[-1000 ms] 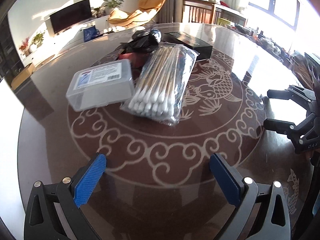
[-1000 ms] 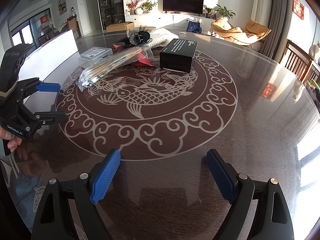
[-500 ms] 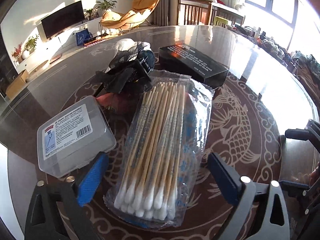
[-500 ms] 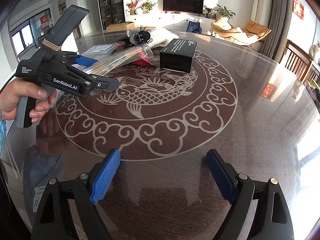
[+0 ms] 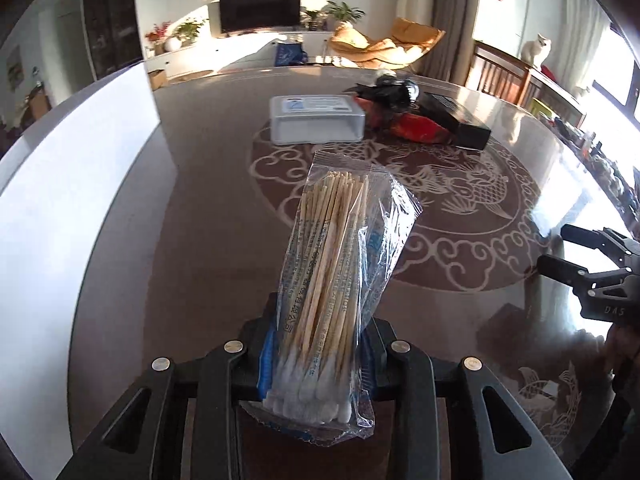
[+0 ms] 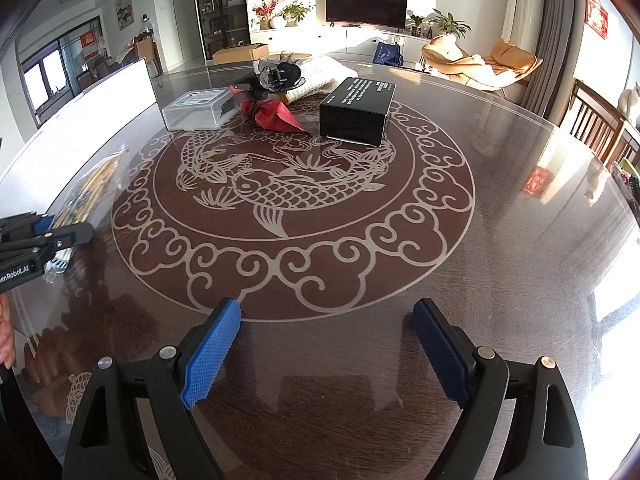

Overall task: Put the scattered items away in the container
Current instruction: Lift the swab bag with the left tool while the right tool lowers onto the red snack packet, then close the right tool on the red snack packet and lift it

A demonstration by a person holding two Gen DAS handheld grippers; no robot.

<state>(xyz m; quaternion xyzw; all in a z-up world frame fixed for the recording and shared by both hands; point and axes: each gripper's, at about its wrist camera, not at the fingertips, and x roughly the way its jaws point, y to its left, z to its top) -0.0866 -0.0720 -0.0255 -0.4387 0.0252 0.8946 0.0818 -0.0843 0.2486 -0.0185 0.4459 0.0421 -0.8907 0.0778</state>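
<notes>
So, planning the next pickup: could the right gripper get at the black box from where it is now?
Probably yes. The right gripper is open and empty, and only bare table lies between it and the black box. The box's near side faces it, with the red packet off to one side.

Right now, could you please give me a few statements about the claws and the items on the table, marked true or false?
1. The left claw is shut on the swab pack. True.
2. The right claw holds the black box. False: it is open and empty above the table, and the box sits far from it.
3. The clear case lies on the table beside a red wrapper. True.
4. The swab pack lies flat on the table. False: it is lifted, with its cotton tips between the left claw's pads.
5. The black box stands on top of the clear case. False: they lie apart.
</notes>
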